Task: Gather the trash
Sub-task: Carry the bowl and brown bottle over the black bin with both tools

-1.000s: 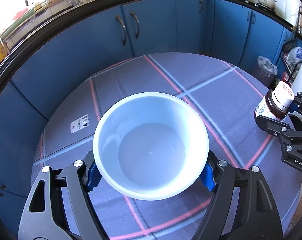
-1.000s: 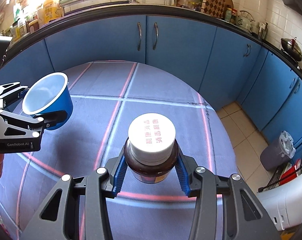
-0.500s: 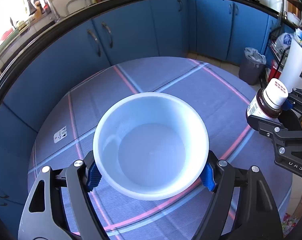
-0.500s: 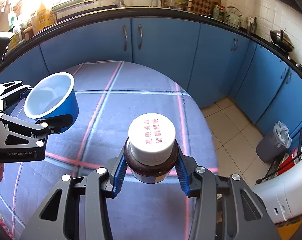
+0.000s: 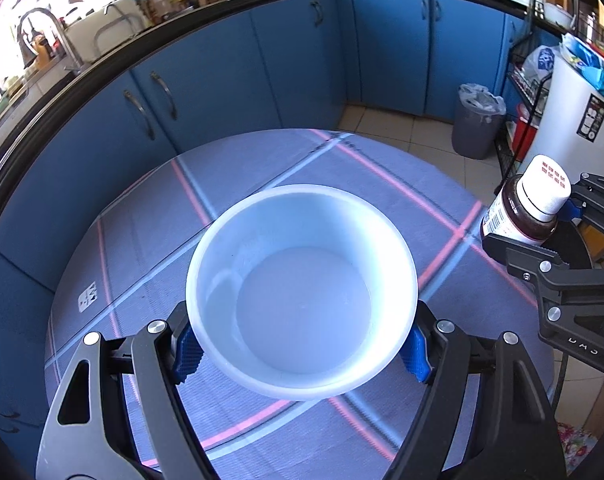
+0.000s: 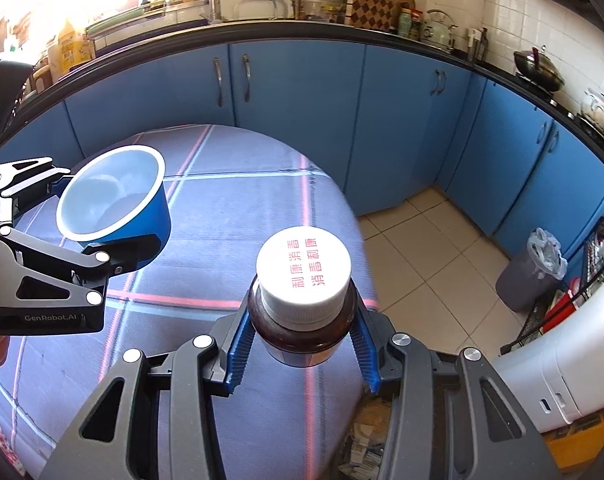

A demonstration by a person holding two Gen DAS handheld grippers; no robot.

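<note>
My left gripper (image 5: 302, 354) is shut on a blue paper cup (image 5: 302, 292) with a white, empty inside, held above the round table (image 5: 150, 220); from the right wrist view the same cup (image 6: 116, 204) shows at the left in the left gripper (image 6: 82, 220). A brown bottle (image 6: 302, 304) with a white cap bearing red print sits between the blue pads of my right gripper (image 6: 302, 348), which is shut on it. In the left wrist view that bottle (image 5: 521, 212) hangs at the right edge, past the table's rim.
A grey trash bin (image 5: 475, 124) lined with a bag stands on the tiled floor by the blue cabinets (image 5: 294, 64); it also shows as the bin (image 6: 531, 268) at right. A white appliance (image 6: 573, 380) and a wire rack (image 5: 525, 92) crowd the right side.
Both grippers have carried the cup and the bottle sideways toward the table's right edge. The floor and the trash bin have come further into view. Neither grip has changed.
</note>
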